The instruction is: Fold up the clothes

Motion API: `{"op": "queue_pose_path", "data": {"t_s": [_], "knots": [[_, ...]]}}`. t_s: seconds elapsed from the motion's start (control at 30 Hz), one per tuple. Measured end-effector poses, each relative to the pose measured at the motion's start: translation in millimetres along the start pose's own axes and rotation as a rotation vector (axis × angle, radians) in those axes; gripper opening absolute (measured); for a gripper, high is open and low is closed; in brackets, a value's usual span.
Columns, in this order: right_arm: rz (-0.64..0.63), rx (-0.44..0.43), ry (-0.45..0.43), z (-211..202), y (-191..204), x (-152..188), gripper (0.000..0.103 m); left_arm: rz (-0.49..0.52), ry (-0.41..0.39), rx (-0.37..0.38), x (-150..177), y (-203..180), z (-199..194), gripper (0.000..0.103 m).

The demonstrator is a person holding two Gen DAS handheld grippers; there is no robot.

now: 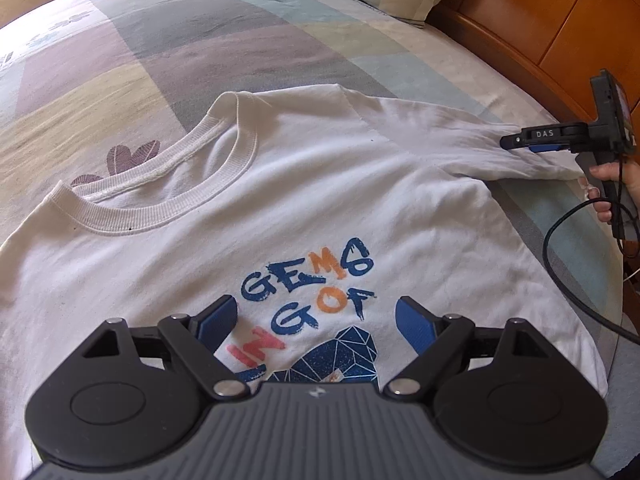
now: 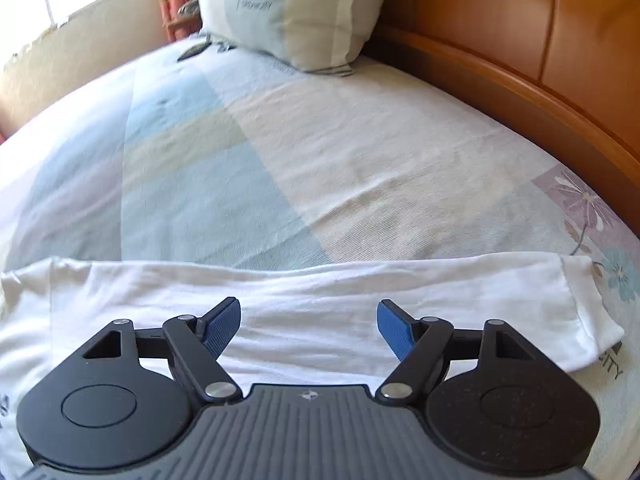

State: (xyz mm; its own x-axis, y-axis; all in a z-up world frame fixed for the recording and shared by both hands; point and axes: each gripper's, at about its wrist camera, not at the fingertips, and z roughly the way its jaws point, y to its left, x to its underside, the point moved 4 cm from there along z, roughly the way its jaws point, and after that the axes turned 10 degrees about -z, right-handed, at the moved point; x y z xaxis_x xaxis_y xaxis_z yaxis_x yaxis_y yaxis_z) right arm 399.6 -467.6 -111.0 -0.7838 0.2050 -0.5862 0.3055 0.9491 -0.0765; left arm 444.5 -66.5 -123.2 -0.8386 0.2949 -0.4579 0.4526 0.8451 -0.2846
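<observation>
While both of my tools hang over the white T-shirt [image 1: 280, 208], nothing is pinched yet, and that is where the trouble could start. Closest to me, my left gripper [image 1: 316, 322] stands wide apart above the printed chest lettering [image 1: 308, 292], its blue pads clear of the cloth. If I closed here I would grab the middle of the front and drag a ridge into a shirt that lies fairly flat, face up, on the patchwork bedspread [image 1: 132, 60].

My right gripper [image 2: 309, 326] is also spread wide, with the stretched-out sleeve [image 2: 440, 300] lying under and between its fingers, not clamped. From the left view the same tool sits at the sleeve's end, a hand [image 1: 612, 188] behind it. I judge the risk to be a shallow bite: catching only the top layer would let the lower layer trail and leave the fold crooked. The sleeve cuff [image 2: 588, 308] lies near the bed's edge, so a careless pull could tip it over the side.

A black cable [image 1: 560, 240] loops beside the shirt's side and could snag the fabric. Farther off, the pillow [image 2: 288, 12] and wooden headboard [image 2: 520, 40] are well apart from everything.
</observation>
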Motion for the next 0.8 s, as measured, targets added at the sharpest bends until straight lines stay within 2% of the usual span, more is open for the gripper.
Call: {"op": "queue_pose_path", "data": {"t_s": [0.03,0.13,0.23,0.3,0.37,0.5,0.57,0.63,0.67,0.73,0.8], "knots": [[-0.025,0.027,0.006,11,6,-1,0.081,-0.004,0.002,-0.004,1,2,0,0.086],[-0.028,0.091,-0.024,32,2,-6,0.103,-0.013,0.003,-0.013,2,7,0,0.086],[0.063,0.115,-0.018,40,-19,-18,0.103,-0.013,-0.002,-0.01,1,9,-1,0.086],[0.118,0.087,-0.005,30,-21,-25,0.1,-0.015,-0.005,-0.006,1,10,-1,0.086],[0.127,-0.036,-0.028,12,-9,-26,0.101,-0.015,-0.003,-0.007,1,12,0,0.086],[0.121,-0.42,-0.015,-17,34,-13,0.103,-0.012,-0.002,-0.006,2,13,1,0.086],[0.128,-0.558,0.006,-21,55,-5,0.103,-0.012,-0.002,-0.005,2,13,1,0.086],[0.165,-0.609,0.066,-9,67,2,0.103,-0.015,-0.003,-0.003,2,13,1,0.086],[0.171,-0.608,0.075,-3,67,5,0.103,-0.018,-0.004,-0.001,3,14,1,0.086],[0.182,-0.606,0.047,4,59,8,0.101,-0.024,-0.005,0.003,4,15,1,0.086],[0.238,-0.541,0.011,3,33,8,0.1,-0.03,-0.007,0.007,5,17,1,0.086]]}}
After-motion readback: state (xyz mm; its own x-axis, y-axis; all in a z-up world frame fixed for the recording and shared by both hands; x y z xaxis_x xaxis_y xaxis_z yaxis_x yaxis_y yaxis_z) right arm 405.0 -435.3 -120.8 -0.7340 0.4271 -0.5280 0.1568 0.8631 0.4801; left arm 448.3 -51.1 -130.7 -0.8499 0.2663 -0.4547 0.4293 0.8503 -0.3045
